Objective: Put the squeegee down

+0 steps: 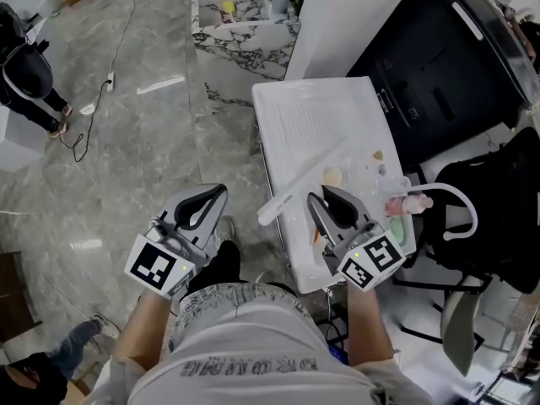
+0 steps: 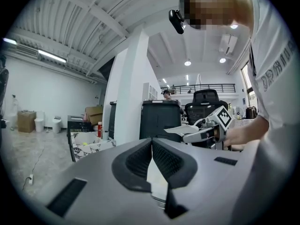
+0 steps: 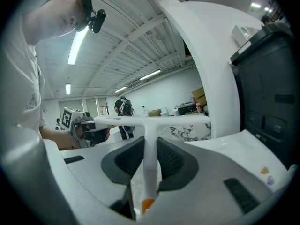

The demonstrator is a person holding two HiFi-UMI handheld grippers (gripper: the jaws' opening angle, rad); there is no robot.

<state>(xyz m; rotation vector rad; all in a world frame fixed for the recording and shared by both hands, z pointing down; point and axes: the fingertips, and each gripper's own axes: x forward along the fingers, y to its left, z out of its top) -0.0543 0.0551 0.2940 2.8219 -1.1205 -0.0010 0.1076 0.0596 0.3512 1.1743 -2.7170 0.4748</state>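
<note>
Your right gripper [image 1: 323, 196] clamps the squeegee [image 1: 297, 187] over the tray [image 1: 287, 108], seemingly clear of it, while your left gripper [image 1: 221, 191], left of the tray, stays out of it, clenched empty.

- A white bench [image 1: 312, 121] is set on a grey marble floor [image 1: 143, 142].
- A beige piece [image 1: 333, 175] is laid near the bench's middle.
- A smaller piece [image 1: 378, 154] is laid nearer its right edge.
- A pink-tipped bottle [image 1: 411, 202] is laid at that edge.

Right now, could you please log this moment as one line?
right gripper: shut on squeegee | left gripper: shut, empty | squeegee: aloft, not set down
</note>
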